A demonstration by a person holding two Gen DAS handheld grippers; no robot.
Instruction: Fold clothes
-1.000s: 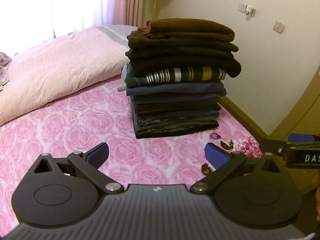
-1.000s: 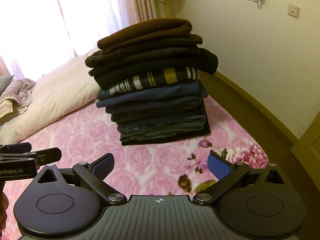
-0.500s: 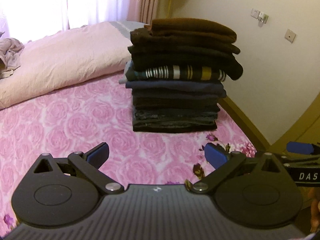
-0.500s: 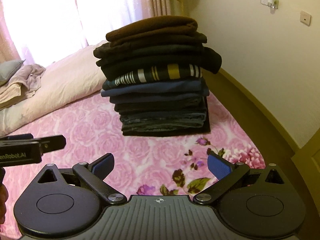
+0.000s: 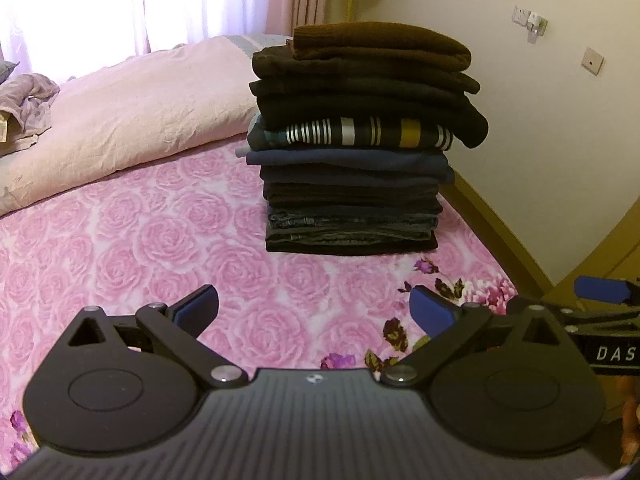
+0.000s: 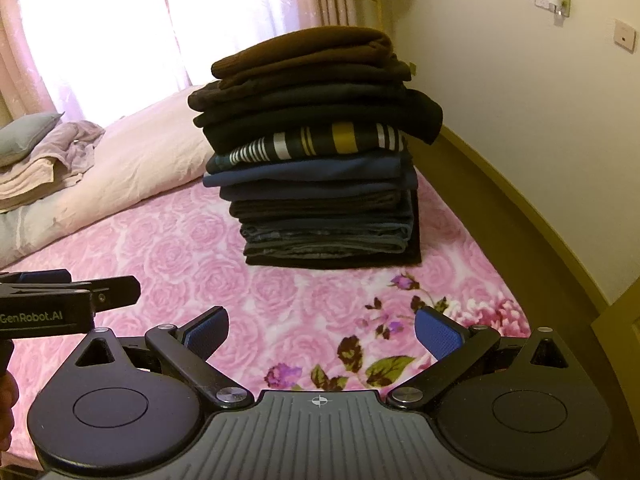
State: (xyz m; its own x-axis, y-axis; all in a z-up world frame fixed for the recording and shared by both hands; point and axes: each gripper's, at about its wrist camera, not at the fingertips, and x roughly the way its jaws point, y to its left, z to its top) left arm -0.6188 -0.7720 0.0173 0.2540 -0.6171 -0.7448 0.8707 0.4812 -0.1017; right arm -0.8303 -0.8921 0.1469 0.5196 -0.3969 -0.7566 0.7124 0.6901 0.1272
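At the far left, by the window, I see a crumpled lilac garment [image 6: 74, 140] heaped on pale bedding beside a grey pillow [image 6: 28, 136]; it looks like the only loose piece left, soft and thin, likely to slip. Next comes a puffy, wrinkled pink quilt [image 5: 140, 108], then the rose-print sheet [image 5: 140, 240], flat and bare in front of me. My left gripper [image 5: 314, 308] hangs above that sheet with its blue pads spread wide and nothing between them. Just right of centre stands the stack [image 5: 360, 140] of folded clothes: brown knit on top, black pieces under it, a striped one in the middle, navy and denim below, edges fairly square though the upper black layer bulges over the right side. My right gripper [image 6: 322, 334] is likewise spread and empty, level with the left. I judge the next piece must be fetched from the left; I would pinch it at two corners, spread it flat on the sheet well clear of the stack, and avoid nudging that tall pile.
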